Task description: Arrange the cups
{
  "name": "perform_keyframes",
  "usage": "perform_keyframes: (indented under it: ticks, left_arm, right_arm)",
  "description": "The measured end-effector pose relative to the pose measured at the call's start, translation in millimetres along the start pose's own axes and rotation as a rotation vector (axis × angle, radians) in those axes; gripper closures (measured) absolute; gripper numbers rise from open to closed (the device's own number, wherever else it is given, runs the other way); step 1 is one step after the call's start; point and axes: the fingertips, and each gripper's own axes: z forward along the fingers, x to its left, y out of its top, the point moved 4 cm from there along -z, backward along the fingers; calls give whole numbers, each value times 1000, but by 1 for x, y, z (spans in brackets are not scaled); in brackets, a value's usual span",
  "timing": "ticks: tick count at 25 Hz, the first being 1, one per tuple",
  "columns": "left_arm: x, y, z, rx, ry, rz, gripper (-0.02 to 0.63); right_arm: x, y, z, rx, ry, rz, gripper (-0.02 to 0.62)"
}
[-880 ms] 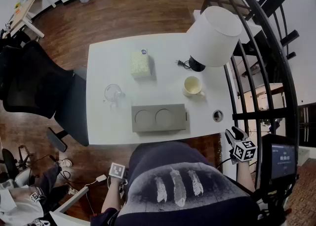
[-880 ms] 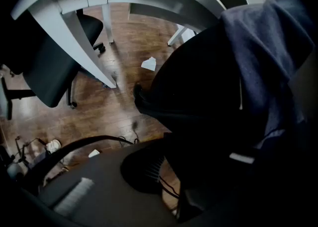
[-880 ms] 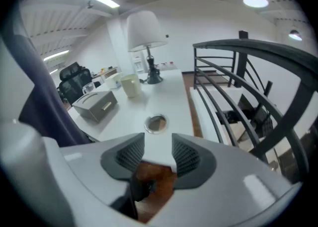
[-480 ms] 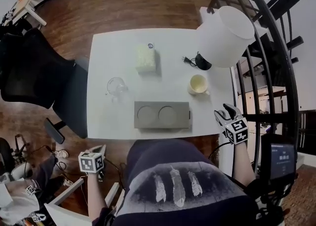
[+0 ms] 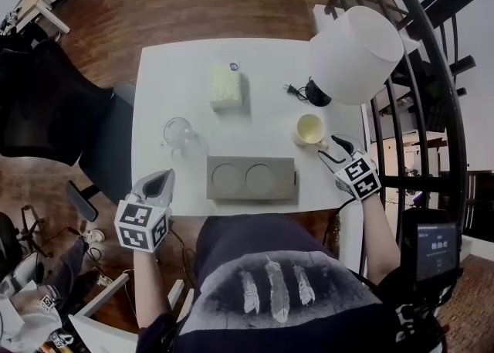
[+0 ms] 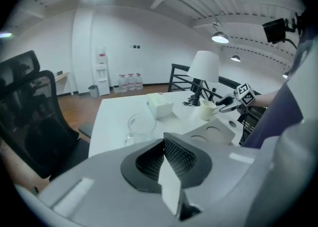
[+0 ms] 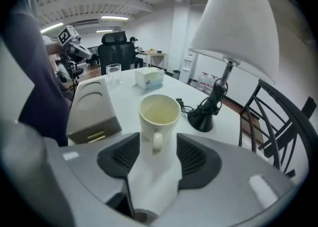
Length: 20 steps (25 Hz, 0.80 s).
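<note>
The white surface (image 5: 262, 116) fills the middle of the head view, and the person's torso cuts off its near edge. A black chair (image 5: 46, 120) stands at its left side. The lamp (image 5: 355, 54) is at the far right corner. From above its shade hides most of the black base, which the right gripper view shows in full with its cord.

A grey holder (image 5: 251, 179) with 2 round recesses lies near the front edge. The left gripper (image 5: 158, 181) is at the front left corner. Its own view shows the jaws clenched on nothing.

The right gripper (image 5: 330, 149) has its jaws released and spread wide. The cream mug (image 5: 309, 129) stands just ahead between them, untouched, right of the holder. Only the right gripper view shows its handle facing the gripper.

A pale tissue box (image 5: 225, 87) sits farther back. The clear glass (image 5: 177, 133) stands left of the holder, its outline faint.
</note>
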Motion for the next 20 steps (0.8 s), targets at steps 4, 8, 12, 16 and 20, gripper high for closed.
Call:
perform_keyframes:
  ticks: [4, 8, 12, 16, 20]
  left_arm:
    - [-33, 19, 27, -22, -88, 77, 591]
    - [-43, 27, 51, -16, -106, 158, 591]
    - [-44, 34, 70, 24, -92, 231, 591]
    - [-49, 37, 75, 29, -103, 239, 591]
    - [-51, 39, 81, 41, -116, 253, 591]
  right_arm:
    - [2, 3, 18, 33, 25, -58, 373]
    - [3, 2, 28, 59, 27, -95, 373]
    - [-1, 0, 31, 107, 16, -152, 413]
    - [-3, 0, 32, 139, 0, -191, 483]
    - [-9, 1, 35, 137, 5, -167, 529]
